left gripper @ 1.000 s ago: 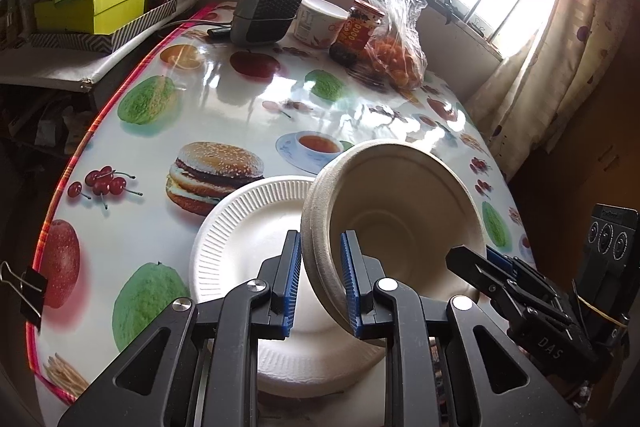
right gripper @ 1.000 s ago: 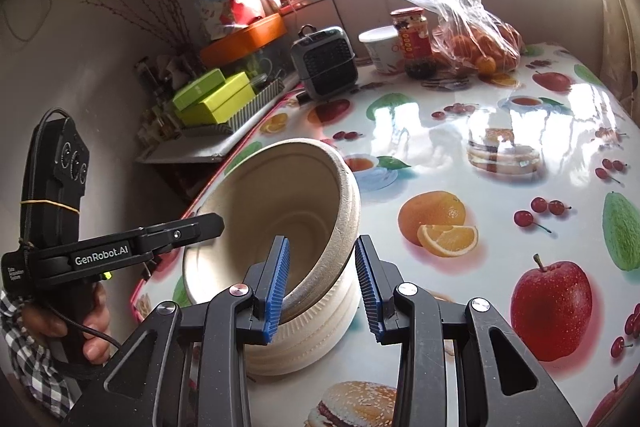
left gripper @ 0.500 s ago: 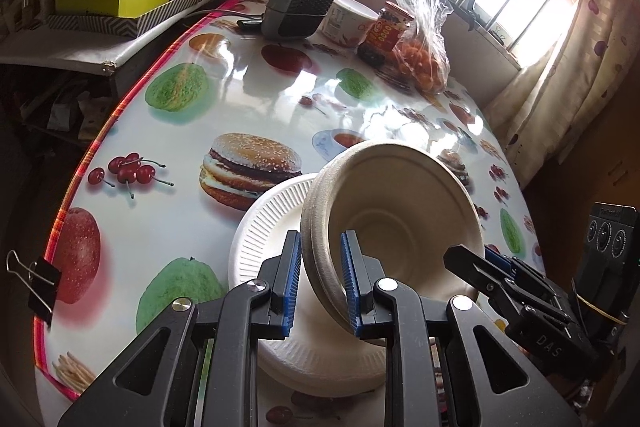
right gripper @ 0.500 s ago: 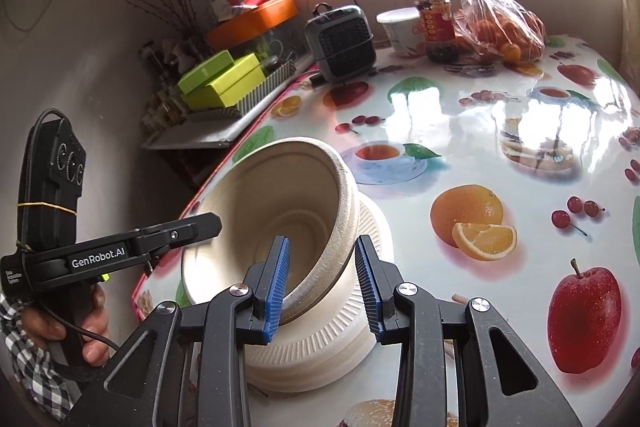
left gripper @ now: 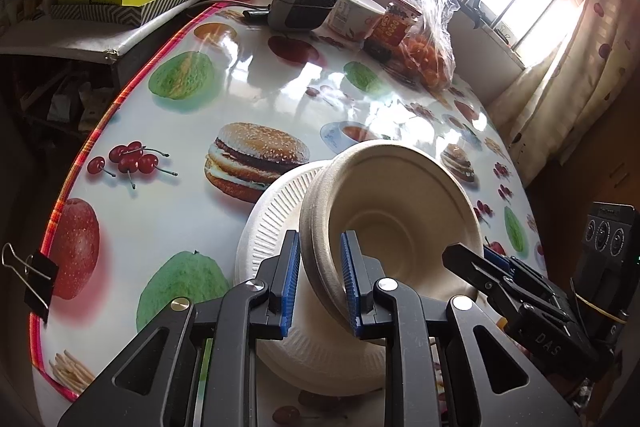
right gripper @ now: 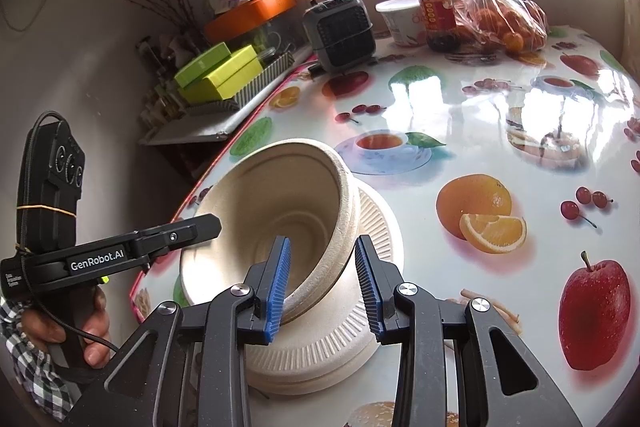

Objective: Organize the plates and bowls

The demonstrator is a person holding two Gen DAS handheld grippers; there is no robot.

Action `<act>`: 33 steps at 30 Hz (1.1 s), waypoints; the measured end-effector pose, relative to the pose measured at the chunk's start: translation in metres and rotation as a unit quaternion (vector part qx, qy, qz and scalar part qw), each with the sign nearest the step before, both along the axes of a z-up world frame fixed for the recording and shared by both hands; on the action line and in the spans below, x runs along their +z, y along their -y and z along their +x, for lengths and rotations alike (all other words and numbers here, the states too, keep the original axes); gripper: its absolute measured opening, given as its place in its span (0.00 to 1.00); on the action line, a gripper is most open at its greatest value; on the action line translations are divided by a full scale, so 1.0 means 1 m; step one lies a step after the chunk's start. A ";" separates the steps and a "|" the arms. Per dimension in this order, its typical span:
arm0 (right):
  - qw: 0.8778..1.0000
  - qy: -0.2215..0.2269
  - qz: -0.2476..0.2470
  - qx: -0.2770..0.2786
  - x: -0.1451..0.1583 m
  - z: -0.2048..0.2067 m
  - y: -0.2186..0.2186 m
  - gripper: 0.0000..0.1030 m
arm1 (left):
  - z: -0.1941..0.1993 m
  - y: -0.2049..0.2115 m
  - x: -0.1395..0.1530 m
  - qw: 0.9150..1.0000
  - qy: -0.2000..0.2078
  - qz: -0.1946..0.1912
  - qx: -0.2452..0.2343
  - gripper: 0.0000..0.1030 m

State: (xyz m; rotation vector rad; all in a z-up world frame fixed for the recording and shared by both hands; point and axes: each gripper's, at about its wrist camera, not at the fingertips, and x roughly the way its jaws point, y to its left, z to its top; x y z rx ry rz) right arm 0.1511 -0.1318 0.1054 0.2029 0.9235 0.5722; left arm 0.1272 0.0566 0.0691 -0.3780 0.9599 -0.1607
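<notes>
A: What are the two tools gripping over the fruit-print desk [left gripper: 180, 131]?

B: Both are clamping one stack of beige pulp bowls [left gripper: 396, 211], tilted on its side. The left gripper [left gripper: 320, 279] is pinching the stack's rim between its blue pads, jaws clenched on it. The right gripper [right gripper: 322, 283] is straddling the opposite rim at 6 o'clock in its own view; the inner pad is lying against the rim, and the outer pad seems to be touching the stack's outside wall.

A: And where is the stack sitting?

B: Its lower edge is resting on a pile of white ribbed paper plates [left gripper: 272, 223] near the desk's near edge, just beside the printed burger at 10 o'clock from it.

A: Any writing showing?

B: "GenRobot.AI" is reading clearly on the left tool's arm in the right wrist view, above a hand [right gripper: 64, 327] in a checked sleeve. "DAS" is showing on the right tool at 4 o'clock in the left view. The red jar's [right gripper: 436, 13] label is too small to read.
</notes>
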 end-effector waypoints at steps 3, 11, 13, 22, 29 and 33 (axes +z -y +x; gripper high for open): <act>1.000 0.001 0.000 -0.001 0.000 -0.001 0.000 0.33 | 0.000 0.000 0.000 1.000 0.000 0.000 0.000 0.21; 1.000 0.001 0.000 -0.004 0.000 -0.001 0.001 0.33 | 0.001 0.001 -0.002 1.000 0.001 0.003 -0.002 0.22; 1.000 0.001 0.000 -0.004 0.001 -0.001 0.001 0.33 | 0.001 0.002 -0.002 1.000 0.000 0.004 -0.003 0.22; 1.000 0.003 -0.001 -0.008 0.001 -0.001 0.004 0.39 | 0.001 0.005 -0.003 1.000 0.000 0.013 -0.003 0.31; 1.000 0.005 0.000 -0.010 0.003 -0.002 0.005 0.42 | 0.003 0.006 -0.003 1.000 0.003 0.016 -0.005 0.34; 1.000 0.005 0.000 -0.009 0.003 -0.002 0.005 0.42 | 0.003 0.007 -0.002 1.000 0.005 0.016 -0.006 0.34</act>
